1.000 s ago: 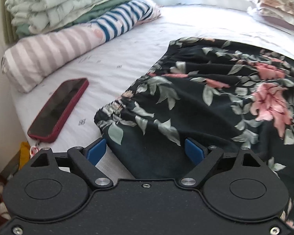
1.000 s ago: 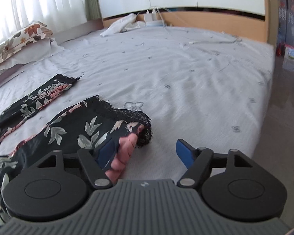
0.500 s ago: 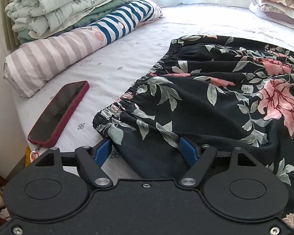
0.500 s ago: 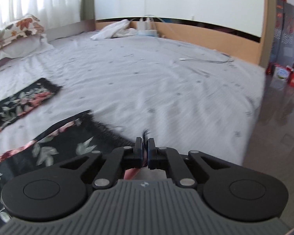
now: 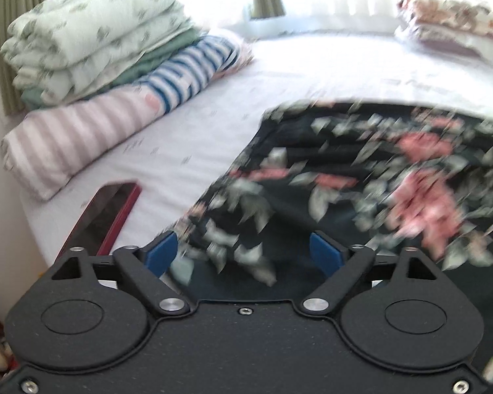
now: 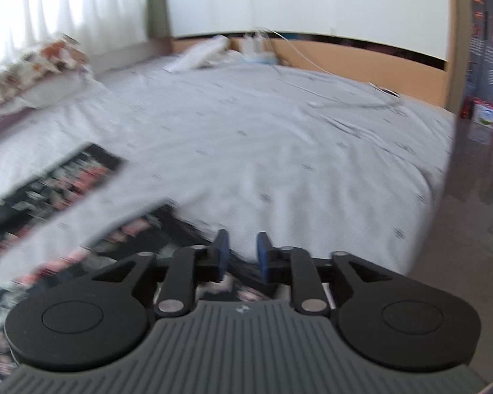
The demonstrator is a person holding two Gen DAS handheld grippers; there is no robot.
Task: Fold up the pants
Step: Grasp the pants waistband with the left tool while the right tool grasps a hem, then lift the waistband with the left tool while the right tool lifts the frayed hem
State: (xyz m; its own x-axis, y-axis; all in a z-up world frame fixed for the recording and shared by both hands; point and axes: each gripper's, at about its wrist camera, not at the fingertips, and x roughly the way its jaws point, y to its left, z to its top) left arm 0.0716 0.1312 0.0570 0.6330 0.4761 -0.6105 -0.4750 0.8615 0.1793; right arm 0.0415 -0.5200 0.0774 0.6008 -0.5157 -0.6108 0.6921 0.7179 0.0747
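Left claw [image 5: 243, 251] is opening wide, black floral fabric pants [image 5: 361, 177] bunched between its blue pads, unpinched. Right claw [image 6: 241, 251] is opening part-way, straddling a trouser hem on the white-sheeted bed [image 6: 279, 151]; both tilt downward.

Right gripper [image 6: 241, 251] no longer pinched shut on the hem as half a second ago: jaws opening, nothing gripped between them. Left gripper [image 5: 243, 251] jaws opening wider, pants [image 5: 361, 177] waistband now bunched and lifted between them.
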